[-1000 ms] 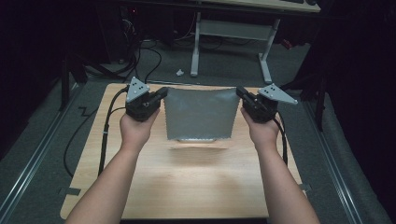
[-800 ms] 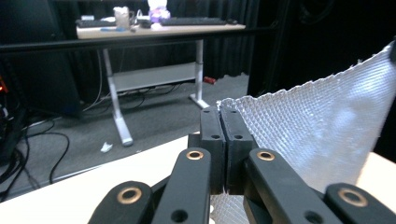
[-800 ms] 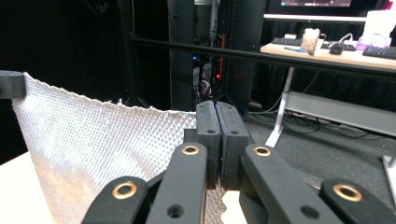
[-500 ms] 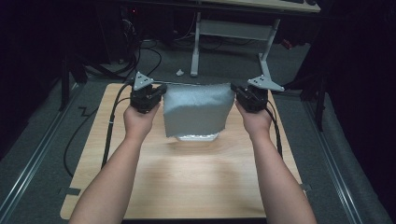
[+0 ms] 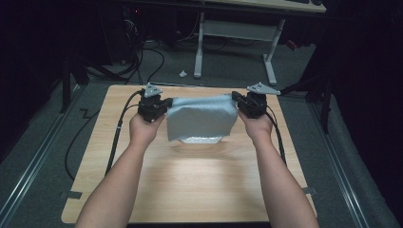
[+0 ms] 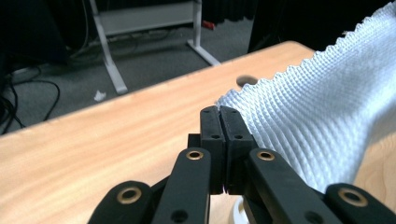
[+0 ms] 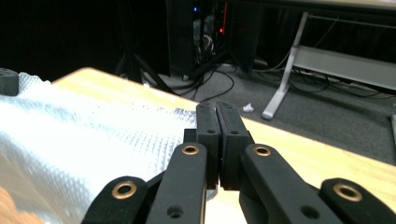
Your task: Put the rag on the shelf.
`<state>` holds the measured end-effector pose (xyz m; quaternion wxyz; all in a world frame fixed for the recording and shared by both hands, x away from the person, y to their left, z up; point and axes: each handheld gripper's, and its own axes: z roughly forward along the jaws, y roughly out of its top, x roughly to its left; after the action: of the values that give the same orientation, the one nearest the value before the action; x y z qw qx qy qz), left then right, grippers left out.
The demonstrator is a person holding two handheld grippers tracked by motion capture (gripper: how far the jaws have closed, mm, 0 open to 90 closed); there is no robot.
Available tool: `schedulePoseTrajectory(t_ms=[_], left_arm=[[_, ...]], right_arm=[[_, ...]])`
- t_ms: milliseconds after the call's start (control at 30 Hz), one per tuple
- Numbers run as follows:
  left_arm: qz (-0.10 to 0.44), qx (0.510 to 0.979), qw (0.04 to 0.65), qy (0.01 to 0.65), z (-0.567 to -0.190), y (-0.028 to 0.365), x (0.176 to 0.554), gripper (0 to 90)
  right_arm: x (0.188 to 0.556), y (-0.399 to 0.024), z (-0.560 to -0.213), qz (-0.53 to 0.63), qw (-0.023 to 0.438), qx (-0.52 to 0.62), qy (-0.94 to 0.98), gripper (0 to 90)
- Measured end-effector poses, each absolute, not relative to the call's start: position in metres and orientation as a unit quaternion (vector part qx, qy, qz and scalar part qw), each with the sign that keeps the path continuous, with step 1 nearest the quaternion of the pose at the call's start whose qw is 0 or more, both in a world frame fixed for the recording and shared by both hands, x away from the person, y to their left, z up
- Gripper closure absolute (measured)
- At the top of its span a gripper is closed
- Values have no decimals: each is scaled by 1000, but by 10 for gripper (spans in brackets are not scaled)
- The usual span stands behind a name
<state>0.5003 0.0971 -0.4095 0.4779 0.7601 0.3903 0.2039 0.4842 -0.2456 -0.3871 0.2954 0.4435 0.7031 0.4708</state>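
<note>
Over wooden table (image 5: 190, 190), pale cloth (image 5: 202, 118), dark room

Pale blue waffle-textured cloth (image 5: 201, 118), black jaws

You have one pale waffle-textured cloth (image 5: 202, 118) and two grippers, a left gripper (image 5: 161, 108) and a right gripper (image 5: 240, 105), each with a single grey three-cornered plate on top and one black cable trailing back along your forearm. There is one wooden table (image 5: 190, 180) under your two hands, with one round hole (image 6: 247, 80) in its top. Behind it you can count two white desk legs (image 5: 198, 52) and what looks like one white scrap (image 5: 183, 73) on the floor, though it is small and dim.
</note>
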Motion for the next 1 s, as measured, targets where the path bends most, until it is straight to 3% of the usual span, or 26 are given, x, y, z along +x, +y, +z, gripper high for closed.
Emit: schedulePoseTrajectory(t_ms=[300, 1000], left_arm=[[166, 763, 488, 390, -428, 99, 495, 889], [134, 772, 479, 396, -459, 96, 486, 888]], right_arm=[[478, -242, -404, 455, 296, 437, 717, 900], [472, -239, -429, 453, 270, 440, 726, 899]])
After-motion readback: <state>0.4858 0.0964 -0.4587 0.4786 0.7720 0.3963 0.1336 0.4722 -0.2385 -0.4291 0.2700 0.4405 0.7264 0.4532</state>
